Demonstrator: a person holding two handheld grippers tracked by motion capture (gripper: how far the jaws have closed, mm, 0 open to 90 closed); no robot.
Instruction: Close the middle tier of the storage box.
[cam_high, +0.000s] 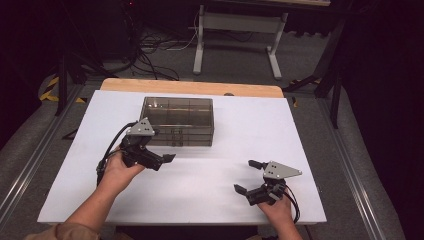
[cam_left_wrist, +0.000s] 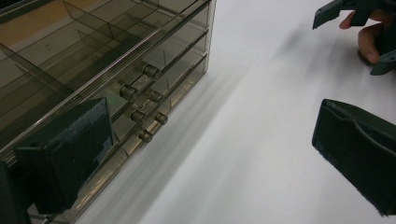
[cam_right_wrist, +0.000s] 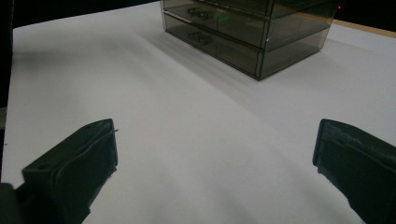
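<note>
Sitting near the table's front edge, right gripper has jaws wide apart on nothing, left gripper farther in likewise spread and empty just beside the drawer knobs, smoky drawer box closed at the far middle.

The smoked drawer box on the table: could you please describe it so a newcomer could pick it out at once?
A white table takes up the middle of the high view. On its far half, left of centre, stands the drawer box, a dark see-through plastic chest with stacked drawers and small round knobs on the front. It is the one see-through thing on the table, just beyond the left gripper.
</note>
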